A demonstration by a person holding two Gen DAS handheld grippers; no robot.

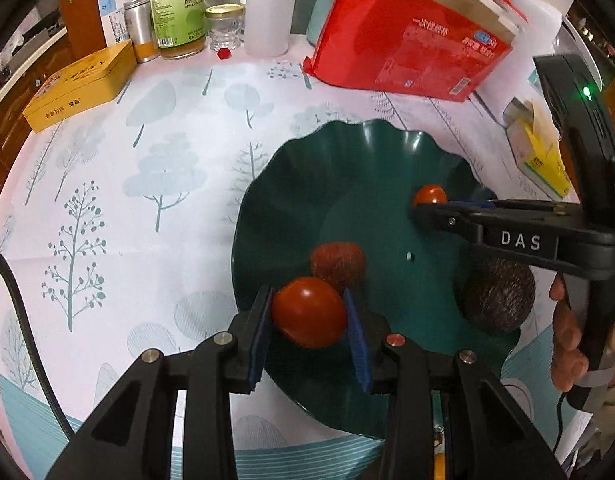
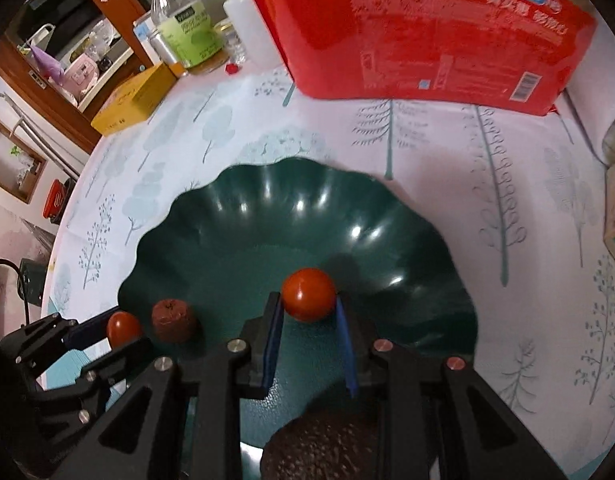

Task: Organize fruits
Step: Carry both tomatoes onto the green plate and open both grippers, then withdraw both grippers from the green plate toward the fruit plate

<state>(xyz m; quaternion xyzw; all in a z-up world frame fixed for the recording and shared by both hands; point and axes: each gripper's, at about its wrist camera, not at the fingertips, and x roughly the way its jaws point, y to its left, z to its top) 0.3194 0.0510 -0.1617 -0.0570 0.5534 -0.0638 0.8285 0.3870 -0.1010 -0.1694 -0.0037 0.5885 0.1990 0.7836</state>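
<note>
A dark green scalloped plate (image 1: 347,152) lies on the tree-print tablecloth; it also shows in the right wrist view (image 2: 307,196). My left gripper (image 1: 309,312) is shut on a red cherry tomato (image 1: 307,312) over the plate's near rim. My right gripper (image 2: 309,308) is shut on a second cherry tomato (image 2: 309,294) above the plate's middle; that tomato also shows in the left wrist view (image 1: 429,195). A brown-red lychee-like fruit (image 1: 338,263) and a dark avocado (image 1: 497,298) lie in the plate.
A red paper-cup package (image 1: 407,48) leans at the back. A yellow tin (image 1: 81,82), bottles and jars (image 1: 179,8) stand at the back left. A small yellow carton (image 1: 541,152) sits at the right.
</note>
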